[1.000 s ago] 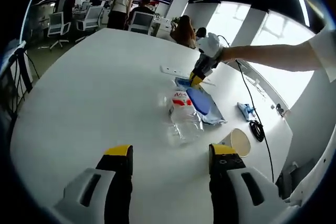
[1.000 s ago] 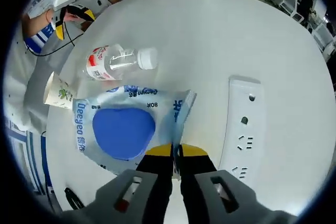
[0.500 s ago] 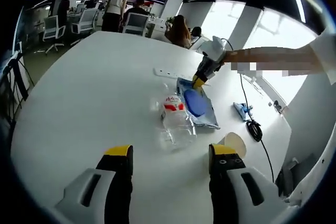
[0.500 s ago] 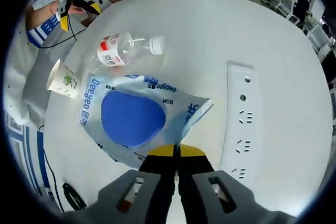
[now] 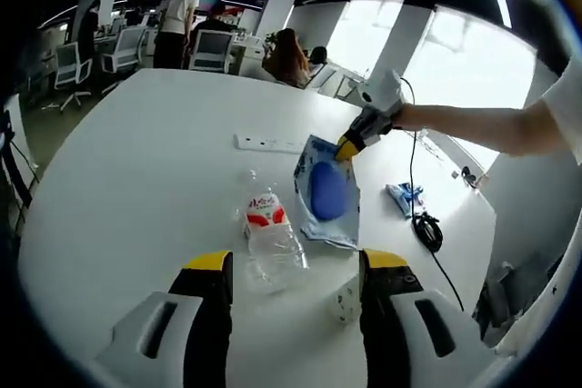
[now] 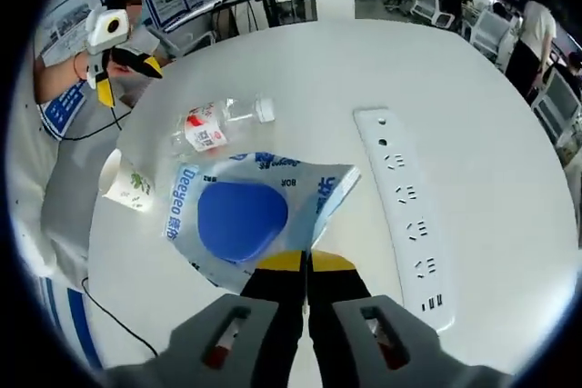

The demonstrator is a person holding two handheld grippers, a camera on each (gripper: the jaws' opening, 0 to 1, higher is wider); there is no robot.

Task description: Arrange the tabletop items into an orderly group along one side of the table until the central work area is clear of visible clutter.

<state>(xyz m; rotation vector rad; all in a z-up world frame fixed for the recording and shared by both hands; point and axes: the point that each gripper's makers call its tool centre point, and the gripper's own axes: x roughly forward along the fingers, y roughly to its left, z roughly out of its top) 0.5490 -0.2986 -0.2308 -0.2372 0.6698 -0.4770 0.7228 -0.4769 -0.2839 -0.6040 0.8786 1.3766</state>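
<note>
the right gripper [image 6: 305, 261] sits low over the white table [image 6: 300, 70], its jaws pressed together on the near corner of the blue packet [image 6: 250, 220], which looks lifted at that edge. in the left gripper view the left gripper [image 5: 293, 265] hovers with jaws spread wide, holding nothing. just beyond its jaws lie a clear water bottle [image 5: 268, 233] on its side and a paper cup [image 5: 346, 297], partly cut off by the right jaw. the white power strip [image 6: 405, 220] lies beside the packet. a cable [image 5: 426, 229] and a small blue item, hard to make out, lie further out.
</note>
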